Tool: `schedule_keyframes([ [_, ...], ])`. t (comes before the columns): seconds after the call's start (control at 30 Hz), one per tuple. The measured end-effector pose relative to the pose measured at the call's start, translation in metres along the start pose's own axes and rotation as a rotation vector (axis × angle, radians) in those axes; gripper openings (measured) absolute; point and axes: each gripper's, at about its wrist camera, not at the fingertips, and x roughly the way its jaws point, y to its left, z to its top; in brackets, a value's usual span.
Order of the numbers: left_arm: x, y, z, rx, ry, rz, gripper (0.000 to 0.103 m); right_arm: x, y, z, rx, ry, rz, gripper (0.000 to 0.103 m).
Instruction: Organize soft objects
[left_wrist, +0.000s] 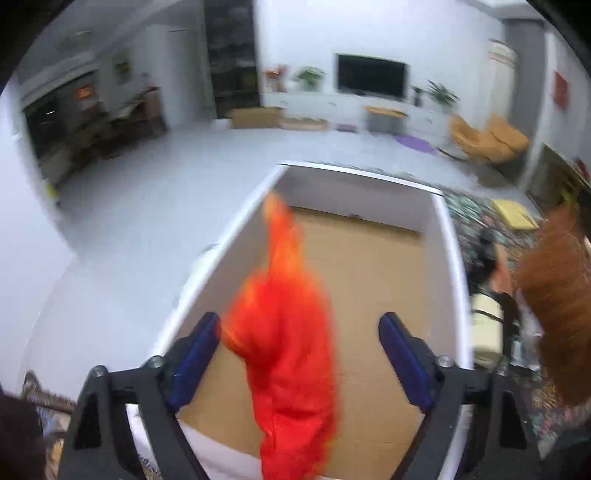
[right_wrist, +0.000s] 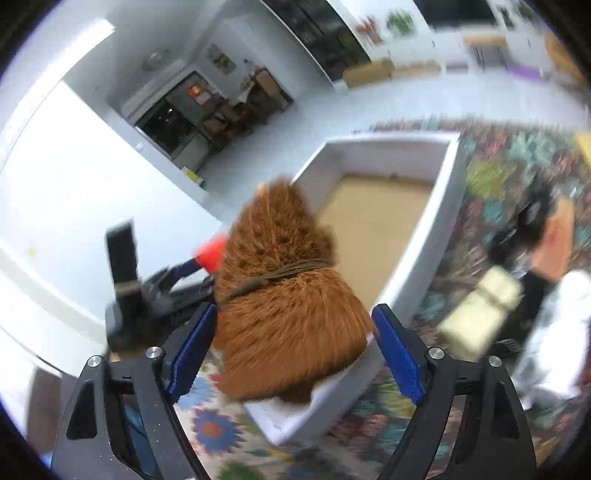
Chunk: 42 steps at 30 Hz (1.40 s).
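Observation:
An orange-red soft toy (left_wrist: 284, 332) hangs blurred between the wide-apart blue fingers of my left gripper (left_wrist: 299, 317), above the cardboard floor of a white-walled box (left_wrist: 362, 173). A clear gap separates it from the right-hand finger (left_wrist: 406, 362). A brown furry toy (right_wrist: 291, 314) with a cord round its middle fills the space between the fingers of my right gripper (right_wrist: 295, 308), over the box's near corner (right_wrist: 295, 417); the pads do not visibly press it. The brown toy (left_wrist: 561, 295) also shows at the right edge of the left wrist view.
The box stands on a flowered rug (right_wrist: 509, 162) beside a pale floor (left_wrist: 147, 206). A person (left_wrist: 491, 266) crouches right of the box near a cream object (right_wrist: 480, 310). A yellow pad (left_wrist: 513, 214) lies farther back.

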Motion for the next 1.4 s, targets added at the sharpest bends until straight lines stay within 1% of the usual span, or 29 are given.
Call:
schedule_keyframes([
  [0.03, -0.002, 0.004, -0.005, -0.010, -0.006, 0.001, 0.087, -0.002, -0.006, 0.001, 0.010, -0.020, 0.000, 0.087],
  [0.07, -0.006, 0.003, -0.009, -0.015, -0.012, -0.014, 0.087, -0.011, -0.014, -0.003, 0.011, -0.067, -0.021, 0.087],
  [0.13, -0.011, -0.007, -0.015, -0.013, -0.031, -0.046, 0.087, -0.021, -0.027, -0.013, 0.013, -0.117, -0.088, 0.087],
  [0.17, -0.015, -0.019, -0.018, -0.002, -0.043, -0.086, 0.087, -0.030, -0.044, -0.022, 0.025, -0.129, -0.140, 0.087],
  [0.23, -0.026, -0.048, -0.023, 0.033, -0.061, -0.178, 0.087, -0.046, -0.089, -0.052, 0.059, -0.127, -0.309, 0.087],
  [0.27, -0.033, -0.067, -0.026, 0.063, -0.071, -0.236, 0.087, -0.050, -0.098, -0.066, 0.068, -0.130, -0.366, 0.087],
  [0.3, -0.044, -0.095, -0.034, 0.117, -0.084, -0.318, 0.088, -0.060, -0.123, -0.084, 0.096, -0.139, -0.458, 0.087],
  [0.33, -0.051, -0.115, -0.039, 0.154, -0.090, -0.363, 0.089, -0.072, -0.142, -0.101, 0.123, -0.147, -0.521, 0.087],
  [0.37, -0.058, -0.141, -0.049, 0.206, -0.095, -0.420, 0.094, -0.085, -0.170, -0.124, 0.171, -0.154, -0.617, 0.087],
  [0.4, -0.064, -0.165, -0.060, 0.253, -0.095, -0.468, 0.101, -0.095, -0.189, -0.135, 0.206, -0.154, -0.683, 0.087],
  [0.43, -0.067, -0.191, -0.076, 0.301, -0.086, -0.512, 0.103, -0.106, -0.206, -0.145, 0.246, -0.155, -0.749, 0.087],
  [0.47, -0.066, -0.214, -0.091, 0.340, -0.067, -0.540, 0.103, -0.121, -0.232, -0.159, 0.315, -0.163, -0.838, 0.087],
  [0.5, -0.061, -0.237, -0.107, 0.378, -0.039, -0.554, 0.103, -0.130, -0.247, -0.166, 0.363, -0.167, -0.882, 0.087],
  [0.53, -0.049, -0.262, -0.126, 0.412, 0.000, -0.547, 0.103, -0.144, -0.264, -0.173, 0.424, -0.174, -0.923, 0.087],
  [0.57, -0.036, -0.280, -0.142, 0.431, 0.035, -0.530, 0.103, -0.152, -0.276, -0.177, 0.468, -0.183, -0.947, 0.087],
  [0.63, 0.000, -0.304, -0.168, 0.447, 0.112, -0.474, 0.103, -0.161, -0.293, -0.183, 0.517, -0.201, -0.969, 0.087],
  [0.67, 0.015, -0.311, -0.174, 0.450, 0.139, -0.448, 0.103, -0.165, -0.300, -0.185, 0.529, -0.219, -0.972, 0.087],
  [0.73, 0.044, -0.324, -0.181, 0.462, 0.154, -0.384, 0.103, -0.161, -0.312, -0.182, 0.519, -0.244, -0.997, 0.087],
  [0.77, 0.053, -0.329, -0.183, 0.472, 0.152, -0.349, 0.103, -0.154, -0.320, -0.183, 0.493, -0.249, -1.023, 0.088],
  [0.8, 0.061, -0.335, -0.182, 0.479, 0.150, -0.323, 0.103, -0.152, -0.320, -0.183, 0.481, -0.249, -1.038, 0.088],
  [0.87, 0.074, -0.342, -0.175, 0.463, 0.140, -0.329, 0.103, -0.151, -0.314, -0.180, 0.451, -0.228, -1.049, 0.090],
  [0.93, 0.087, -0.351, -0.163, 0.456, 0.140, -0.315, 0.103, -0.145, -0.315, -0.177, 0.433, -0.216, -1.069, 0.092],
  [1.0, 0.099, -0.356, -0.156, 0.449, 0.136, -0.338, 0.103, -0.147, -0.319, -0.176, 0.443, -0.227, -1.060, 0.093],
  [1.07, 0.110, -0.356, -0.149, 0.404, 0.129, -0.371, 0.103, -0.145, -0.316, -0.179, 0.441, -0.228, -1.062, 0.093],
  [1.1, 0.113, -0.355, -0.147, 0.394, 0.124, -0.365, 0.103, -0.143, -0.308, -0.182, 0.440, -0.229, -1.065, 0.093],
  [1.4, 0.114, -0.355, -0.148, 0.391, 0.117, -0.364, 0.103, -0.139, -0.309, -0.183, 0.441, -0.235, -1.071, 0.094],
])
